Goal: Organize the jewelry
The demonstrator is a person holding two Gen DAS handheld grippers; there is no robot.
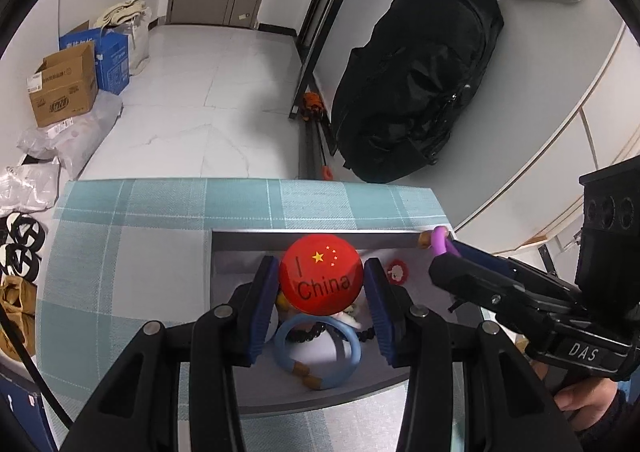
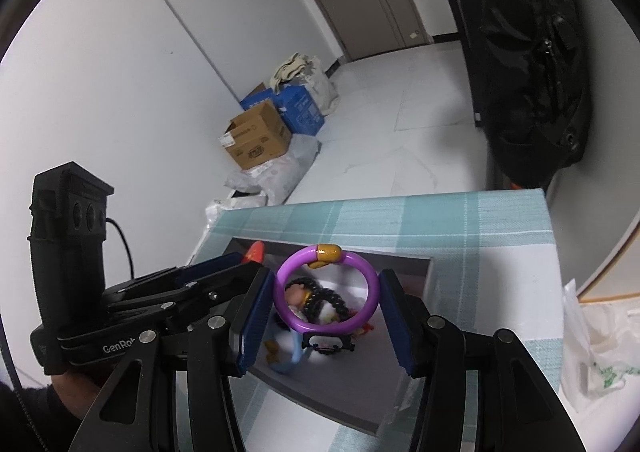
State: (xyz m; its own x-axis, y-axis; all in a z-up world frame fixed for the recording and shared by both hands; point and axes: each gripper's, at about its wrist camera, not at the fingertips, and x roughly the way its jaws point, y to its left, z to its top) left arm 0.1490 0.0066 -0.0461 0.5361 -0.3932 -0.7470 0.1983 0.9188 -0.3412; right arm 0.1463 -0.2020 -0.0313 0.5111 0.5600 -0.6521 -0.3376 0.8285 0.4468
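Observation:
My left gripper (image 1: 321,280) is shut on a round red "I China" badge (image 1: 321,279) and holds it above a grey tray (image 1: 320,239) on the plaid table. My right gripper (image 2: 326,294) is shut on a purple bangle (image 2: 326,294) with a gold clasp, held over the same tray (image 2: 424,276); it also shows in the left wrist view (image 1: 442,242) at the tray's far right corner. In the tray lie a light blue bangle (image 1: 318,350), a black bead bracelet (image 2: 324,300), a small red and white piece (image 1: 397,271) and other small trinkets.
The table wears a teal plaid cloth (image 1: 140,236). A black backpack (image 1: 420,80) leans on the wall beyond it. Cardboard boxes (image 1: 66,88) and plastic bags lie on the floor at the left. A white plastic bag (image 2: 596,348) sits at the table's right.

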